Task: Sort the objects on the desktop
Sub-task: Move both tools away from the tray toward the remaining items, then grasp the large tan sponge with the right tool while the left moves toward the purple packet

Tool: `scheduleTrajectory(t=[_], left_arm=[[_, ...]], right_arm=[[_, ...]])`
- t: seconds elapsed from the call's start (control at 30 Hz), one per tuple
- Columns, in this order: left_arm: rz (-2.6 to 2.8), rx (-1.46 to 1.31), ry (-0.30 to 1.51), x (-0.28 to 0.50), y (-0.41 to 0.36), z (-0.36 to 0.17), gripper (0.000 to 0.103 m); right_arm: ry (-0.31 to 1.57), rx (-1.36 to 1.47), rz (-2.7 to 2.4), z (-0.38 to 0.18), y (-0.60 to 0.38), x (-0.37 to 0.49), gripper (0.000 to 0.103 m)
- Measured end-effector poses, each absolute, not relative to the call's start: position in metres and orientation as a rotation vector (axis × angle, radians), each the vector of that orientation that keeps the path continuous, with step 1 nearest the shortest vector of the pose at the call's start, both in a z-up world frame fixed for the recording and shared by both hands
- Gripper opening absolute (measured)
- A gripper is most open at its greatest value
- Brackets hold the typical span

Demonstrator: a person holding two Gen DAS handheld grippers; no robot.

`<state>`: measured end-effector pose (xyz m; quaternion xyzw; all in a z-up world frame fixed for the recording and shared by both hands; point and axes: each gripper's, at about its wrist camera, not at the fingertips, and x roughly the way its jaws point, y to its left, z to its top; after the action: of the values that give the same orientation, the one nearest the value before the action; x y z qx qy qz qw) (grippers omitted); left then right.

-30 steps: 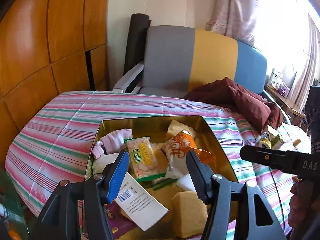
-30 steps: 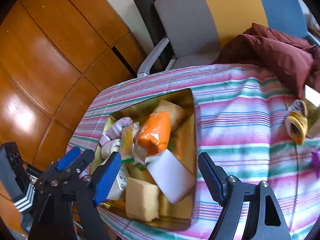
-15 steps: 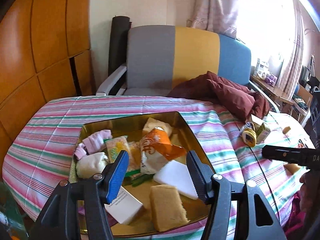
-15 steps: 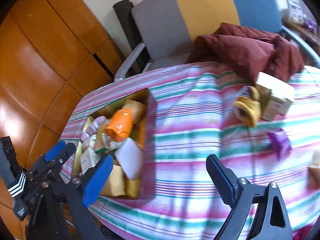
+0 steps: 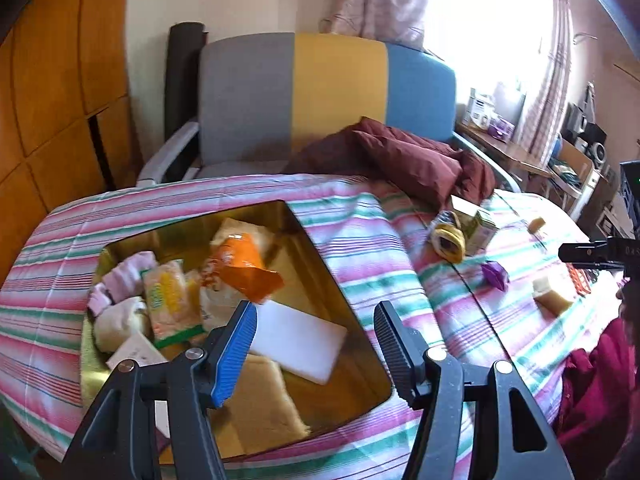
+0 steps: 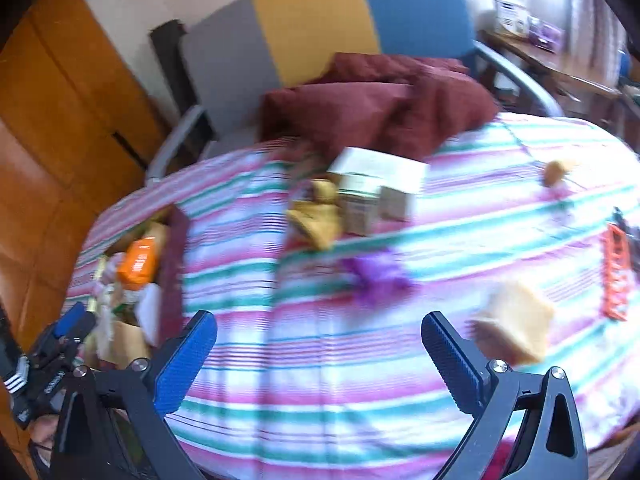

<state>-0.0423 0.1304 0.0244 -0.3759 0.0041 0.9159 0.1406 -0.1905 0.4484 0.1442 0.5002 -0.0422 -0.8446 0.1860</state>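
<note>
A gold box (image 5: 320, 264) on the striped tablecloth (image 6: 320, 360) holds an orange snack bag (image 5: 240, 264), a white block (image 5: 300, 340), a tan sponge (image 5: 260, 400), a yellow-green packet (image 5: 168, 300) and pink socks (image 5: 128, 272). My left gripper (image 5: 314, 320) hovers over the box's near right corner, jaws partly apart, nothing between them. My right gripper (image 6: 316, 320) hangs over bare cloth with its jaws opening wide and empty. Beyond it lie a purple wrapper (image 6: 376, 272), another tan sponge (image 6: 516, 332), a yellow item (image 6: 316, 216) and small cartons (image 6: 376, 188).
An orange-red object (image 6: 614, 276) and a small tan piece (image 6: 556, 170) lie at the cloth's right side. A maroon cloth (image 5: 408, 156) is heaped at the far edge before a grey, yellow and blue chair (image 5: 328, 92). Wooden panels (image 5: 60, 80) stand left.
The right gripper has swung right, away from the gold box and out over the cloth, and its jaws have widened. The left gripper has shifted right along the box with its gap unchanged.
</note>
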Motion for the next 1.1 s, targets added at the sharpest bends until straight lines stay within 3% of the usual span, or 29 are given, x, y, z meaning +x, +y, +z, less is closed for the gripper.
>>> scheduleTrajectory(t=[0.33, 0.53, 0.87, 1.1], left_arm=[[2.56, -1.094, 0.062, -0.042, 0.162, 0.021, 0.062], [2.511, -1.107, 0.082, -0.043, 0.177, 0.019, 0.065], [2.456, -1.148, 0.105, -0.046, 0.194, 0.01, 0.065], [2.413, -1.168, 0.123, -0.049, 0.208, 0.006, 0.065]], right_arm=[[0.054, 1.66, -2.374, 0.13, 0.525, -0.226, 0.103], [0.173, 1.793, -2.308, 0.096, 0.527, -0.247, 0.103], [0.543, 1.862, -2.184, 0.062, 0.513, -0.262, 0.103], [0.656, 1.901, -2.121, 0.046, 0.507, -0.27, 0.101]])
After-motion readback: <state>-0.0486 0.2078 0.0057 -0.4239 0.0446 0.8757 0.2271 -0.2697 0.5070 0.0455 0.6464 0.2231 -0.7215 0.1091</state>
